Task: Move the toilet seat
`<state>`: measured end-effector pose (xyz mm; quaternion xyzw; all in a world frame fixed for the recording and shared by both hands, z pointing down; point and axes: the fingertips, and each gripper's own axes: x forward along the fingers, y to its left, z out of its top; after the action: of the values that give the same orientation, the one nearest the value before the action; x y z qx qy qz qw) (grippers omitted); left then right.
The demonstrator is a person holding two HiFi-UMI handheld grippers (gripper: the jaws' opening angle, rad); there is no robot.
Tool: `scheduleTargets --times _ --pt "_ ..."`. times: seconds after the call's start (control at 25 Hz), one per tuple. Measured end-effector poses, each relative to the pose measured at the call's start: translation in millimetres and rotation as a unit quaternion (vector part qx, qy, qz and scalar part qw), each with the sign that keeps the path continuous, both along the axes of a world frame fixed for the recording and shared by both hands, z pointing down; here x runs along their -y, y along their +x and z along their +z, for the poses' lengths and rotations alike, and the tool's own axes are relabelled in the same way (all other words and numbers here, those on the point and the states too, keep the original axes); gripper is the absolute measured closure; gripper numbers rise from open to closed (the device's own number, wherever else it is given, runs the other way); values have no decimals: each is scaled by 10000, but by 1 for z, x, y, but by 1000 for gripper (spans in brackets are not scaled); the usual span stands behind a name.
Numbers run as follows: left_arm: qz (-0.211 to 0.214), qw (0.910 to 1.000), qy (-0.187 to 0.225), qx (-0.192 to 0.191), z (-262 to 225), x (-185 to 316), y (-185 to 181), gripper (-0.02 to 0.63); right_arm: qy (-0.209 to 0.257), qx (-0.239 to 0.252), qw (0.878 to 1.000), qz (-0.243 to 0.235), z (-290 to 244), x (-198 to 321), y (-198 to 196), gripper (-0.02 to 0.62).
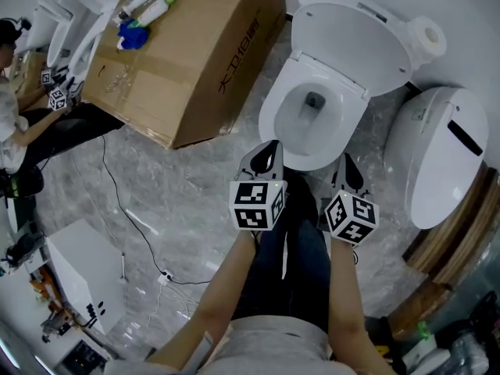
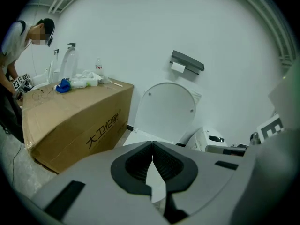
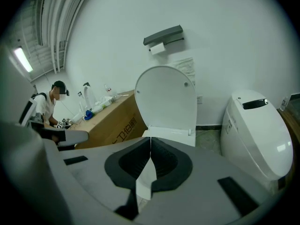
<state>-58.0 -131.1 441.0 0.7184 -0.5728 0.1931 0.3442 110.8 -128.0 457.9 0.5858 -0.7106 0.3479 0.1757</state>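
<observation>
Grey marble floor (image 1: 156,186) carries a white toilet (image 1: 275,119) beside a cardboard box (image 1: 195,45). Its toilet seat (image 1: 351,36) stands raised, leaning back toward the wall. The left gripper (image 1: 266,155) and right gripper (image 1: 348,170) hover near the bowl's front rim, jaws closed together, holding nothing

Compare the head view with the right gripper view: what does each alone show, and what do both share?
Head view only: the bowl's inside and a floor cable. Right gripper view only: a ceiling light. Both: the raised lid, the box, the second toilet and another person.
</observation>
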Motion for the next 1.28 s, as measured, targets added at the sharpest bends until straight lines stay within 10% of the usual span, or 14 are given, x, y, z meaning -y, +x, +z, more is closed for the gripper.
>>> scheduleTargets --times 1.28 --pt "-127 9939 -1074 -215 180 16 -55 529 -1124 -104 9904 794 174 -11 20 578"
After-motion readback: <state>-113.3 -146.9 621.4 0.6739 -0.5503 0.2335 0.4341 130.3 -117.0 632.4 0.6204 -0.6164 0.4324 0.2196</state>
